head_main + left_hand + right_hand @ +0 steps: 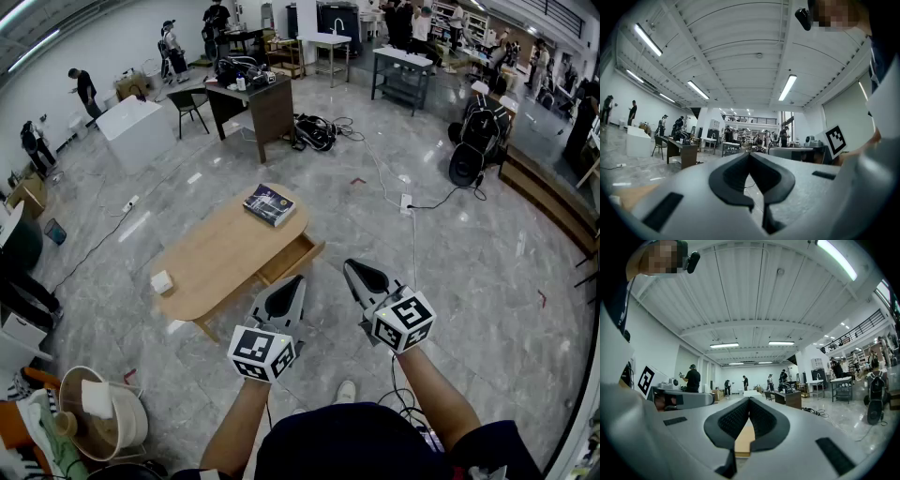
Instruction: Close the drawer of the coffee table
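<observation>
Head view: oval wooden coffee table (pixel 220 255), drawer (pixel 291 259) ajar

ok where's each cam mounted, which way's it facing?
Head view: on head, steeply down at coffee table, open drawer; shows forearms, left gripper, right gripper.
Left gripper view: on that gripper, forward, roughly level; own shut jaws, right gripper.
Right gripper view: on its gripper, forward; own shut jaws, left gripper.
Shared: both gripper views catch the dark desk.

The open drawer (pixel 292 257) juts from the counter's (pixel 220 253) near right side. Only bare floor (pixel 328 281) lies between its front and the left gripper (pixel 296 281) and right gripper (pixel 351 267). A book (pixel 269 204) occupies the counter's far end; a cable (pixel 413 246) runs farther right.
</observation>
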Demonstrator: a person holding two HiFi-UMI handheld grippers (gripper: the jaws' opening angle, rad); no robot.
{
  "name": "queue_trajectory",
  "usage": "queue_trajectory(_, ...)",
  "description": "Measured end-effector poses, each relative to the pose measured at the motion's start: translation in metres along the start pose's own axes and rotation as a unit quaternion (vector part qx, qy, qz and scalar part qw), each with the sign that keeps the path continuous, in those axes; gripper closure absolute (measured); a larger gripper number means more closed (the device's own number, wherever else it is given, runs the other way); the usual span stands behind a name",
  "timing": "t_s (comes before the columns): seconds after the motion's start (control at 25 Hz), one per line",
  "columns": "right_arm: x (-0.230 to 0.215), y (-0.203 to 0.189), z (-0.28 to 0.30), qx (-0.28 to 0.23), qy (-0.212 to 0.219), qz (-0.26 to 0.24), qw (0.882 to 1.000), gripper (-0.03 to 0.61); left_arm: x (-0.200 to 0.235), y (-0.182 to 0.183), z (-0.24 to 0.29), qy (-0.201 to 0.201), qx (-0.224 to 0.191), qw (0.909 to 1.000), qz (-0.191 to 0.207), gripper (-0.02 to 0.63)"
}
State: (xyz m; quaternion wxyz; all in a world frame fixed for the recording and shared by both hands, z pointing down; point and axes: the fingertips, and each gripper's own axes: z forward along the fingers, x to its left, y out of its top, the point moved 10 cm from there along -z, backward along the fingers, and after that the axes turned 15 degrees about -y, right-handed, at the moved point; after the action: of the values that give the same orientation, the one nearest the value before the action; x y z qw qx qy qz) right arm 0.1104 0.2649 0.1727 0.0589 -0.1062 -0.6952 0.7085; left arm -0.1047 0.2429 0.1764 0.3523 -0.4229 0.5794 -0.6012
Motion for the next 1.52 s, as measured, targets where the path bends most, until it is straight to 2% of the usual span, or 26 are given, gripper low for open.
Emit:
queue_trajectory(0.64, -0.047, -0.001, 0.021, 0.005, 0.013, 0.011, 1.0, 0.561, 0.01, -0.005, 0.042, 0.02, 0.0, 0.9997, -0.014, 0.614)
queue_trajectory(0.84, -0.058, 0.0, 0.026, 0.003, 0.027, 0.011, 1.0, 0.561, 0.004, -0.004, 0.053, 0.039, 0.012, 0.9991, 0.015, 0.614)
queue_trajectory(1.24, -0.088, -0.008, 0.029, 0.007, 0.053, 0.017, 0.998, 0.561, -0.002, -0.019, 0.075, 0.066, 0.013, 0.9976, -0.012, 0.614)
queue_trajectory(1.52, -0.103, -0.012, 0.029, 0.008, 0.05, 0.031, 0.998, 0.561, -0.007, -0.023, 0.088, 0.062, 0.029, 0.9975, -0.016, 0.614)
